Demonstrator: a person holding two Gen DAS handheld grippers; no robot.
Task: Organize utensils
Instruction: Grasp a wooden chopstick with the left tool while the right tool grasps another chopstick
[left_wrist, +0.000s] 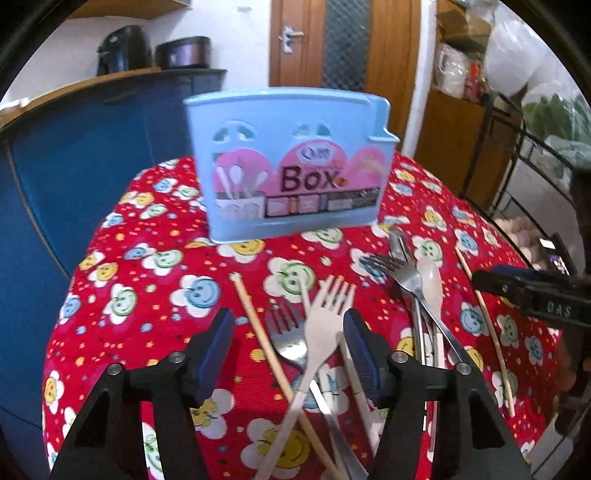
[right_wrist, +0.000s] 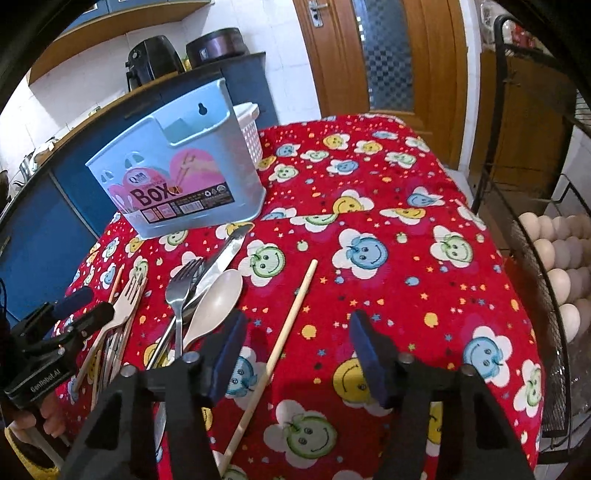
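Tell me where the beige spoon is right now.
In the right wrist view the beige spoon lies left of centre on the red tablecloth, beside the metal fork and knife, in front of the blue box.

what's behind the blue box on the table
In the right wrist view a white basket pokes out from behind the blue box. Only its top corner shows; the box hides the rest and its contents.

Right gripper (right_wrist: 297, 354) hangs with jaws apart above the red tablecloth (right_wrist: 399, 206); one chopstick (right_wrist: 273, 354) lies between them, untouched. Blue utensil box (right_wrist: 177, 177) stands upright behind.
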